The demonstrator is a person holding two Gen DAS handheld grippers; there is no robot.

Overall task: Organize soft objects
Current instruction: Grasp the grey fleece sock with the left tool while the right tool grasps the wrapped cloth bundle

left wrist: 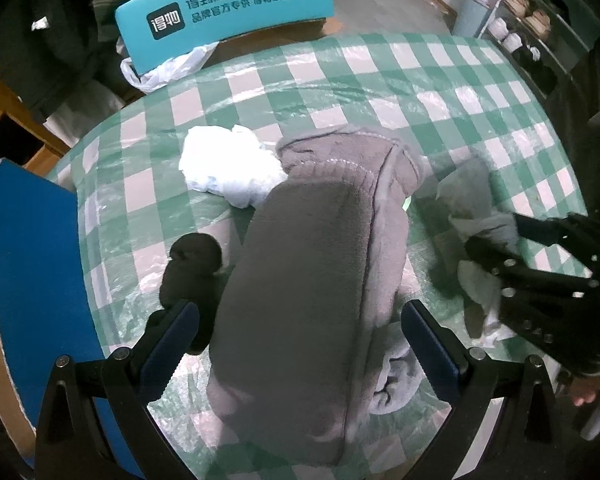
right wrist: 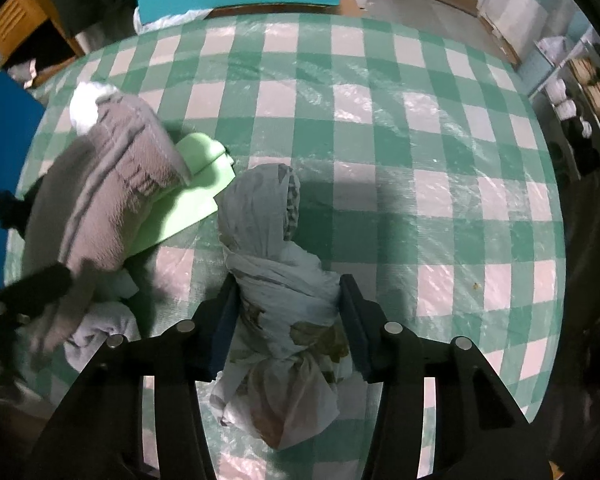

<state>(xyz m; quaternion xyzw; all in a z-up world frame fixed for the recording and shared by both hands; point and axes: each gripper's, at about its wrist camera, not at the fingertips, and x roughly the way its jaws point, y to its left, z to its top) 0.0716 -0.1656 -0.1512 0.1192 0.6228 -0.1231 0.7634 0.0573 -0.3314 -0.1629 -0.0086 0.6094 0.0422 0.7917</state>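
Observation:
A thick folded grey fleece garment [left wrist: 316, 264] lies on the green-and-white checked tablecloth [left wrist: 380, 76]. My left gripper [left wrist: 300, 344] stands open with a finger on each side of it. The fleece also shows in the right wrist view [right wrist: 100, 196], resting on a light green folded cloth [right wrist: 188, 196]. My right gripper [right wrist: 288, 320] is shut on a pale grey patterned scarf bundle [right wrist: 276, 280], which also shows at the right in the left wrist view [left wrist: 480, 240]. A white crumpled cloth [left wrist: 228, 168] and a dark sock [left wrist: 192, 272] lie left of the fleece.
A teal box with Chinese print [left wrist: 224, 8] stands beyond the table's far edge, with a white plastic bag [left wrist: 168, 68] beside it. A blue box [left wrist: 32, 280] stands at the left. A shoe rack [left wrist: 532, 28] is at the far right.

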